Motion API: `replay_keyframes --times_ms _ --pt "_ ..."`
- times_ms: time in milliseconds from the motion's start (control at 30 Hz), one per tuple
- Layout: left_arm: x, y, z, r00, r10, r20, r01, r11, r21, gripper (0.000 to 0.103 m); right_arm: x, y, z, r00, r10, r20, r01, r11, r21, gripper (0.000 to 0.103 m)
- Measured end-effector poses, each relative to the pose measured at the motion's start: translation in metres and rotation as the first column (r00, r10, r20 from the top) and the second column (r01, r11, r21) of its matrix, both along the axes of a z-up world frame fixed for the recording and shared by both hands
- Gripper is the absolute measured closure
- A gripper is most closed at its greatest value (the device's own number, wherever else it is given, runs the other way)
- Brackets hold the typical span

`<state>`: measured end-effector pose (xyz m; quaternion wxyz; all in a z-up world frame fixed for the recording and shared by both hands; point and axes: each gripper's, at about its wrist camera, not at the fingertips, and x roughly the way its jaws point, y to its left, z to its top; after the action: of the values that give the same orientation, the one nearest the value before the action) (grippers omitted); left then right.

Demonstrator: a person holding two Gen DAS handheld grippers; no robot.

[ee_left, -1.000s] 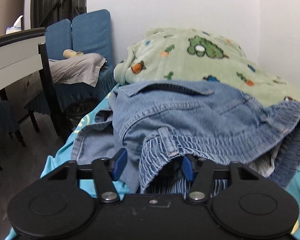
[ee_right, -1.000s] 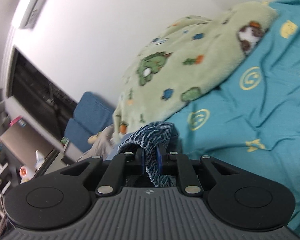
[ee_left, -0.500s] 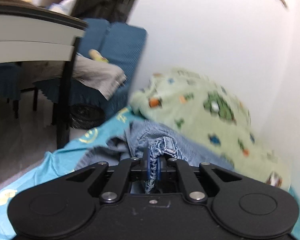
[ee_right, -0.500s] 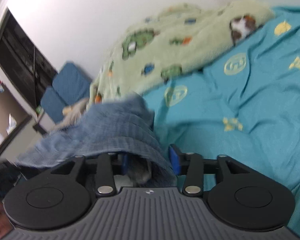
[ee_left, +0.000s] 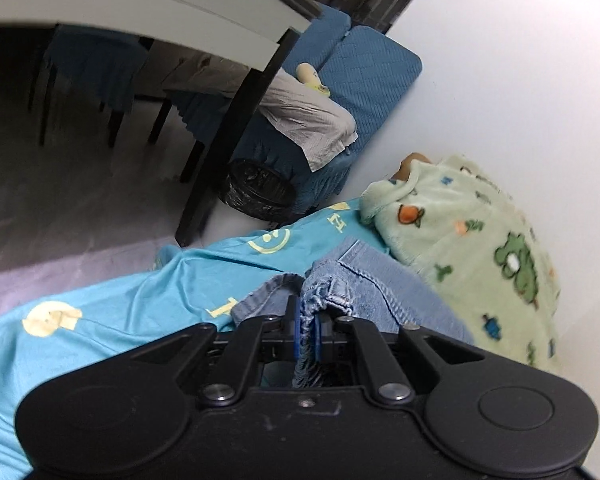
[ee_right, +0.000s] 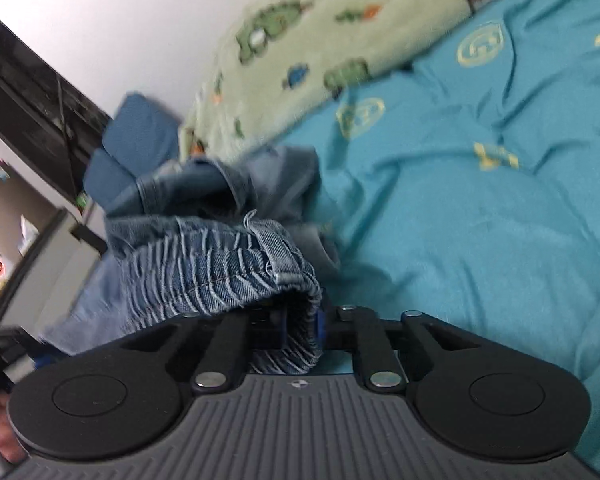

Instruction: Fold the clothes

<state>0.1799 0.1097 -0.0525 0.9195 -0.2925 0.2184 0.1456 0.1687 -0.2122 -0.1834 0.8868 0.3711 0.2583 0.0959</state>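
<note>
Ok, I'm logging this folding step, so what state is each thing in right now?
Left gripper: shut on the denim garment's waistband.
Right gripper: just closed on the elastic waistband.
Denim garment: bunched, unfolded, held at two waistband spots.
Teal bedsheet: spread on the bed, wrinkled.
Green fleece blanket: heaped against the wall.
Grey cloth: draped over the blue chair.

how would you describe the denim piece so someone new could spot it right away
Start at the bed with the teal sheet printed with yellow emblems. Next to the pale green dinosaur blanket lies the denim garment, its waistband pinched by the left gripper and the right gripper. It is the only faded blue, ribbed-elastic cloth there.
</note>
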Motion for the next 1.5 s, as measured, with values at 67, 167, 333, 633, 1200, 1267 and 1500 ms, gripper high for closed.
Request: replay_keyframes --times_ms 67,167,333,633,1200,1267,1500 --pt "0.002 -0.003 -0.002 1.0 -0.024 -0.014 0.024 1.0 0.02 0.097 -0.006 0.002 0.016 0.998 -0.026 0.064 0.027 0.999 -0.028 0.095" --pt "0.0 -0.006 -0.009 0.997 -0.048 -0.053 0.051 0.997 0.054 0.096 -0.013 0.004 0.046 0.984 -0.055 0.17 0.065 0.997 -0.05 0.096" --pt "-0.001 -0.016 -0.026 0.977 -0.109 -0.182 0.125 0.989 0.081 0.084 -0.013 -0.008 0.07 0.963 -0.095 0.254 0.109 0.993 -0.044 0.097" --pt "0.006 -0.08 -0.06 0.905 -0.196 -0.378 0.358 0.832 0.425 0.07 -0.009 -0.021 0.065 0.97 -0.105 0.22 0.103 0.994 0.02 0.097" --pt "0.0 -0.1 -0.064 0.923 -0.15 -0.353 0.349 0.712 0.61 0.042 0.0 -0.028 0.048 0.983 -0.124 0.139 0.121 0.992 0.029 0.096" --pt "0.003 -0.103 -0.065 0.923 -0.175 -0.342 0.366 0.672 0.644 0.041 0.0 -0.028 0.048 0.983 -0.119 0.139 0.117 0.993 0.028 0.096" --pt "0.037 -0.091 -0.084 0.895 -0.252 -0.367 0.442 0.596 0.67 0.043 0.002 -0.03 0.046 0.986 -0.096 0.139 0.091 0.995 0.043 0.096"
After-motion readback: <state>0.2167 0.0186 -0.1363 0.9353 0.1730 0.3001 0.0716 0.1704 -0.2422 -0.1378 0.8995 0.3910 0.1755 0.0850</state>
